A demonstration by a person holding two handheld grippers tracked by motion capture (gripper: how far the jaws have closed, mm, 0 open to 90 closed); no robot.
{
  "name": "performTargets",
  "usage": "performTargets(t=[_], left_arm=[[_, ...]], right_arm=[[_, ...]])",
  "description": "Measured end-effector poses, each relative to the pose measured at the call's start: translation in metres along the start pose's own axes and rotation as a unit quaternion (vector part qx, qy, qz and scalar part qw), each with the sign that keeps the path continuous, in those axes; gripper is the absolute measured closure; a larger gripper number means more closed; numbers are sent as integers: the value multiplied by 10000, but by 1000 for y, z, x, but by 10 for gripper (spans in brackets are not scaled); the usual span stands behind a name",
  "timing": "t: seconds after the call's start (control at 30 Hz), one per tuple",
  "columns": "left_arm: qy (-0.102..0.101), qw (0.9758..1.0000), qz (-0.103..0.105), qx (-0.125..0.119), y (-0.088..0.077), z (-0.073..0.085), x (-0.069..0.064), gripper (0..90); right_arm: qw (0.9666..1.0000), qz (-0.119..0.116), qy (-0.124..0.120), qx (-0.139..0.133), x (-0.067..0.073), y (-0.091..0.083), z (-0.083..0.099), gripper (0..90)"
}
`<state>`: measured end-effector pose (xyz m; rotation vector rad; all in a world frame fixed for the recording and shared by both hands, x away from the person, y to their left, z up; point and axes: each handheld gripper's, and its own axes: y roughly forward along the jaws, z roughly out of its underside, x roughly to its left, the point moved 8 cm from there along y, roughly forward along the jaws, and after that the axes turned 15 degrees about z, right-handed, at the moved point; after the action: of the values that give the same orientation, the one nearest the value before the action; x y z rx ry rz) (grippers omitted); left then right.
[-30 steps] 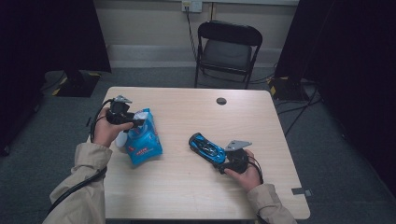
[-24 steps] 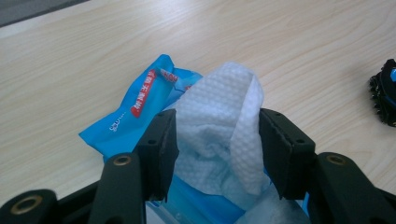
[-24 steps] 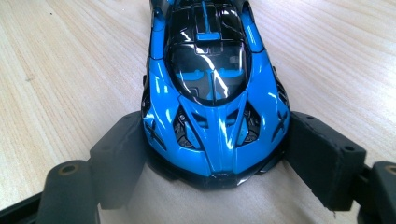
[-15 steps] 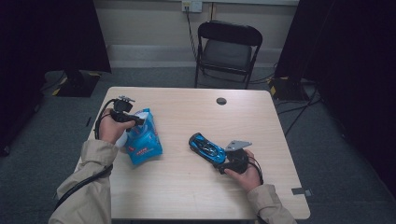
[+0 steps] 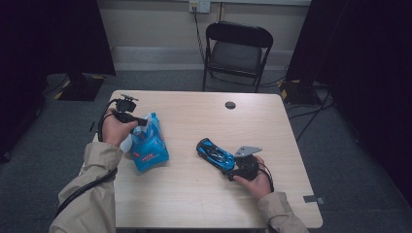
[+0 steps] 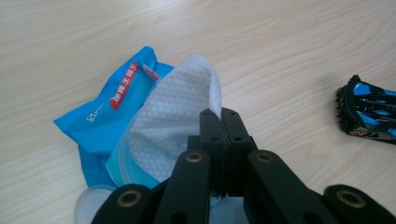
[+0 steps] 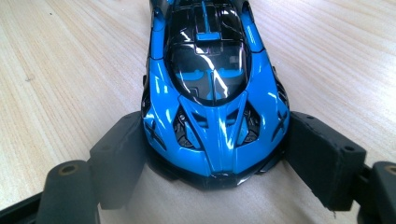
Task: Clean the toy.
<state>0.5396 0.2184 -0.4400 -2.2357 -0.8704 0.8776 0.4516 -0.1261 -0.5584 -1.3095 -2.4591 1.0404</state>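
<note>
A: State the layout on the table point(image 5: 204, 204).

B: A blue wipes pack point(image 5: 148, 148) lies left of centre. A blue toy car point(image 5: 214, 153) lies right of centre, set diagonally. A small dark round disc point(image 5: 230, 105) sits near the far edge.

A: Position of the left gripper point(image 5: 144, 121)?

B: At the far end of the pack, held in the left hand point(image 5: 114, 129). Its jaws have just been closing; a white wipe shows at the tips.

A: And the right gripper point(image 5: 232, 167)?

B: Held in the right hand point(image 5: 256, 178), its tips at the near end of the car. A grey plate sits on top.

A: Beyond the table?

B: A black folding chair point(image 5: 236, 51) on grey carpet, against the wall.
</note>
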Motion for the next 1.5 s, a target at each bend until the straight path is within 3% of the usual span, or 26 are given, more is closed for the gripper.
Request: performTargets(t=[0.23, 0.33, 1.07, 1.5], left_arm=[[55, 9998, 68, -175, -13, -15, -9, 897], [116, 9999, 52, -113, -18, -19, -12, 897], [135, 9986, 237, -457, -51, -57, -40, 899], [375, 9978, 274, -467, -62, -73, -59, 899]], right_arm=[[10000, 2, -6, -8, 0, 0, 0, 226], [10000, 2, -7, -8, 0, 0, 0, 226], [10000, 10, -9, -12, 0, 0, 0, 226], [10000, 13, -16, -9, -1, 0, 0, 226]])
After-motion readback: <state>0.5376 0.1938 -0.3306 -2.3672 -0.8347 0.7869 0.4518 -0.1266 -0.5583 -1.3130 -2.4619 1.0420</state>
